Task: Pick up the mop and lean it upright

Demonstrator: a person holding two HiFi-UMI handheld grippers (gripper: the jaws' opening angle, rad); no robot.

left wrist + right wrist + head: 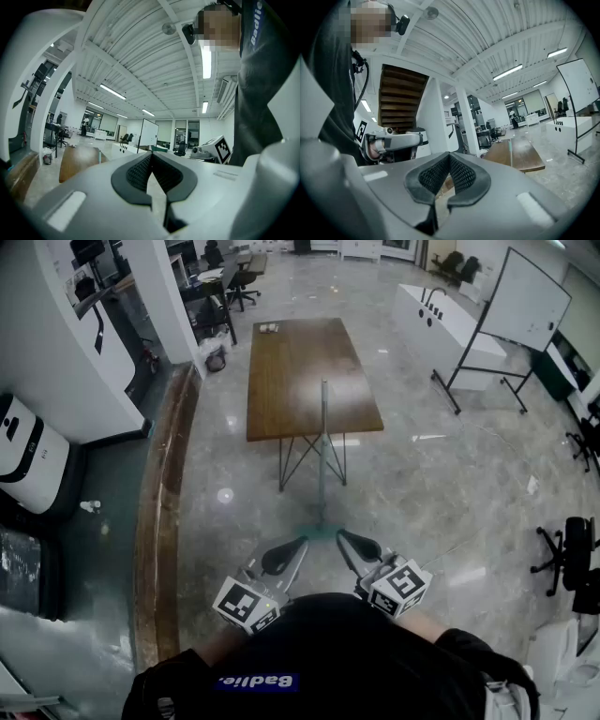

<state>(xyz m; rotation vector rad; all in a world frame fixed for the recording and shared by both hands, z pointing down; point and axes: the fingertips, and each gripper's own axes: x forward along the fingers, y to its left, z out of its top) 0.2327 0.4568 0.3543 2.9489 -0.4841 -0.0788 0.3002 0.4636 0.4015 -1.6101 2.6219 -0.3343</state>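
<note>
The mop (322, 474) stands upright on the floor, its handle against the near edge of the wooden worktop (300, 371) and its green head just beyond the tongs. The left tongs (284, 555) and right tongs (359, 547) are both closed and empty, close to the person's body.

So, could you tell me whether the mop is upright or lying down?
Upright: the mop stands on its head, handle against the wooden table at its near edge.
</note>
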